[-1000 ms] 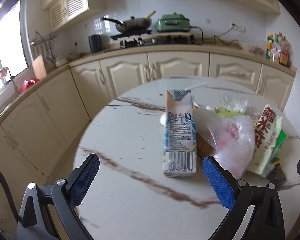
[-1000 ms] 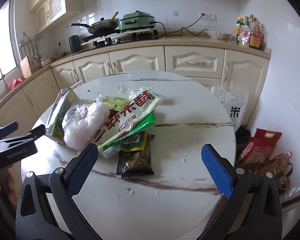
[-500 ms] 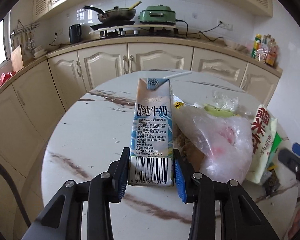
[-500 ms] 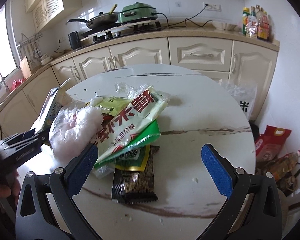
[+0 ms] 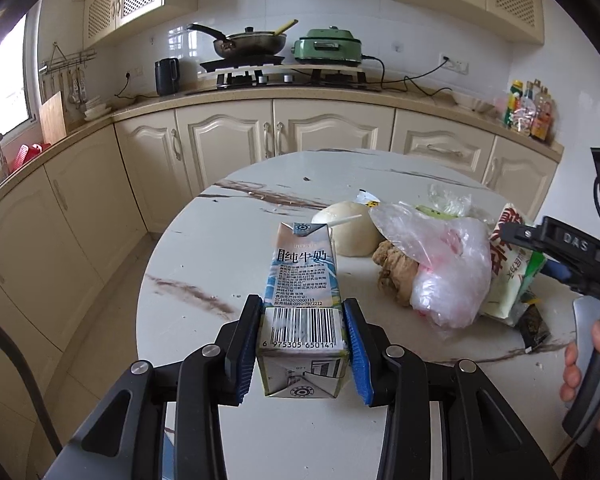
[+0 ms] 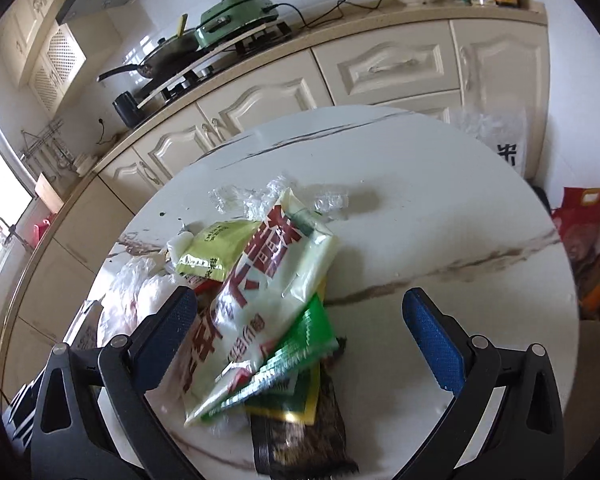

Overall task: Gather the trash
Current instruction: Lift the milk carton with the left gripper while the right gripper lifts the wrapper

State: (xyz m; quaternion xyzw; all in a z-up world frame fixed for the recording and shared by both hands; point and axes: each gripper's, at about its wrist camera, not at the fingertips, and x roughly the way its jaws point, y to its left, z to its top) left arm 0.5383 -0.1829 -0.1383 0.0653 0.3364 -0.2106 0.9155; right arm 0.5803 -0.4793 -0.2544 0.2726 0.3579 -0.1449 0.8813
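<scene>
My left gripper (image 5: 302, 350) is shut on a milk carton (image 5: 302, 276), holding its bottom end lifted above the round marble table (image 5: 228, 256). A pile of trash lies on the table: a clear plastic bag (image 5: 444, 264), a white-and-red packet (image 6: 268, 292), a green wrapper (image 6: 288, 364), a yellow-green sachet (image 6: 216, 250) and a dark snack wrapper (image 6: 300, 428). My right gripper (image 6: 298, 332) is open and hovers over the pile, its fingers on either side of the white-and-red packet. It also shows in the left wrist view (image 5: 572, 256).
A white bun (image 5: 350, 228) and a brown lump (image 5: 394, 268) lie on the table beside the plastic bag. Cream cabinets (image 5: 228, 148) and a counter with a hob curve behind. Bags (image 6: 580, 224) stand on the floor to the table's right.
My left gripper closed on the milk carton and lifted it back from the pile. My right gripper moved in low over the packets and stayed open.
</scene>
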